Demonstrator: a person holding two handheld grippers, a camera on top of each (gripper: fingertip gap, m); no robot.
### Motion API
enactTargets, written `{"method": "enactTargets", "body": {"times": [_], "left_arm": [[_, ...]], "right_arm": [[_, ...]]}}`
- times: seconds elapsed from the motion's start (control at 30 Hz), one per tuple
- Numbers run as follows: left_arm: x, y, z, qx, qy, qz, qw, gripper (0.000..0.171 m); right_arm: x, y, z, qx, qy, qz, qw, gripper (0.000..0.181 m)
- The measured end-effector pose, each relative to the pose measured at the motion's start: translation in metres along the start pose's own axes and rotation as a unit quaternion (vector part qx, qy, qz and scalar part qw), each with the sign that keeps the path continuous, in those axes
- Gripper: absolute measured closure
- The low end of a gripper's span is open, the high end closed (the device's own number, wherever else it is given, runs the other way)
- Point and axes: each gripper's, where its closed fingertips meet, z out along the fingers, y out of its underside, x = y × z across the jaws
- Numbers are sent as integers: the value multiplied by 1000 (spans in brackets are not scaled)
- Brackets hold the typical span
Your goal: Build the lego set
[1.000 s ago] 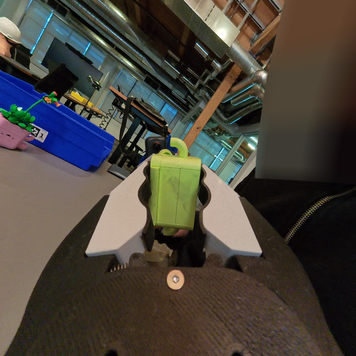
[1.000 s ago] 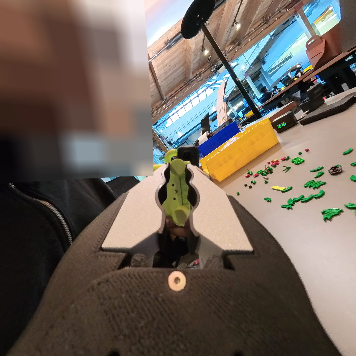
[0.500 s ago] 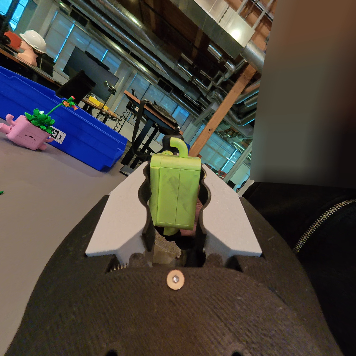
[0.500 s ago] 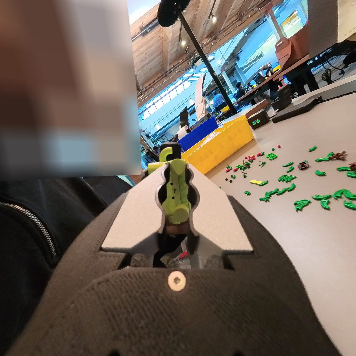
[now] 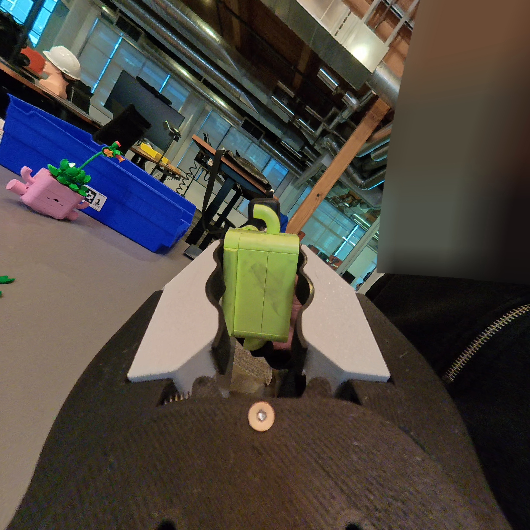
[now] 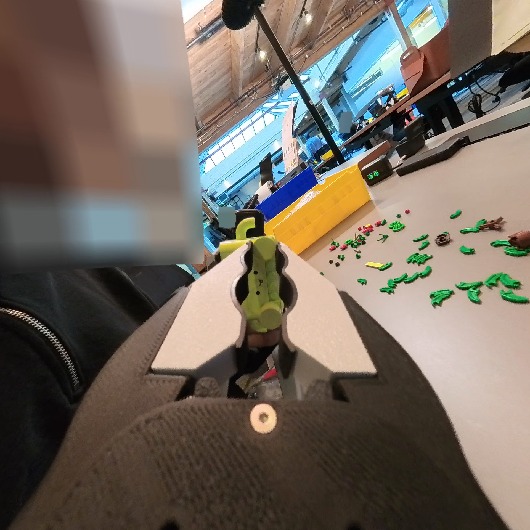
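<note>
My left gripper (image 5: 259, 248) is shut on a lime green lego pot (image 5: 259, 289) with a curved hook arm (image 5: 268, 218) on top, held up off the grey table (image 5: 71, 301). My right gripper (image 6: 263, 246) faces it from the opposite side and is shut on a narrow lime green part (image 6: 262, 289) with a small face and a round peg. The hook arm (image 6: 245, 228) and the pot body (image 6: 229, 249) show just beyond it. Whether that part is joined to the pot I cannot tell. Loose green leaf pieces (image 6: 415, 258) lie on the table to the right.
A finished pink pot with a green plant (image 5: 51, 195) lies tilted before a blue bin (image 5: 129, 198). A yellow bin (image 6: 321, 218), small red and brown pieces (image 6: 443, 239) and a black device (image 6: 375, 172) are on the table. A person's black zipped jacket (image 6: 43, 358) is close by. Only a small space, under 4 cm, lies between the two pairs of fingers.
Both grippers have turned together with the lime pot still gripped. The pink pot and blue bin slid right in the left view; more table shows in the right view.
</note>
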Motion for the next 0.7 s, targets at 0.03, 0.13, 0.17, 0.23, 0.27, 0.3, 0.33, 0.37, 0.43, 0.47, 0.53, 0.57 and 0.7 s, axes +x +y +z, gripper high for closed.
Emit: {"method": "enactTargets", "body": {"times": [0.03,0.13,0.17,0.23,0.27,0.3,0.33,0.37,0.43,0.47,0.53,0.57,0.7], "left_arm": [[0,0,0,-1,-2,1,1000,127],[-1,1,0,-7,-7,8,1000,127],[-2,2,0,-10,-10,13,1000,126],[-3,3,1,-16,-15,21,1000,127],[-3,4,1,-18,-17,25,999,126],[-3,4,1,-21,-17,26,999,126],[-2,4,1,-20,-16,29,999,127],[-2,5,1,-24,-15,31,999,126],[-3,7,1,-33,-17,35,999,126],[-3,8,1,-38,-18,37,998,127],[-3,10,1,-46,-16,38,998,126],[-3,11,2,-49,-14,38,998,126],[-2,14,2,-57,-8,33,998,126]], "right_arm": [[1,0,0,-4,2,0,1000,167],[3,1,-1,-15,8,6,1000,167],[3,2,-1,-18,8,11,1000,167],[4,3,-2,-23,8,23,999,167],[4,3,-2,-26,8,28,999,167],[5,4,-2,-31,10,34,999,167],[6,6,-3,-39,12,39,998,167],[6,7,-3,-46,11,44,998,167],[7,8,-4,-58,14,46,997,167],[8,8,-5,-68,17,41,997,167],[8,10,-7,-88,21,34,995,167],[8,10,-8,-98,20,35,994,167],[7,12,-10,-124,17,50,991,167]]}}
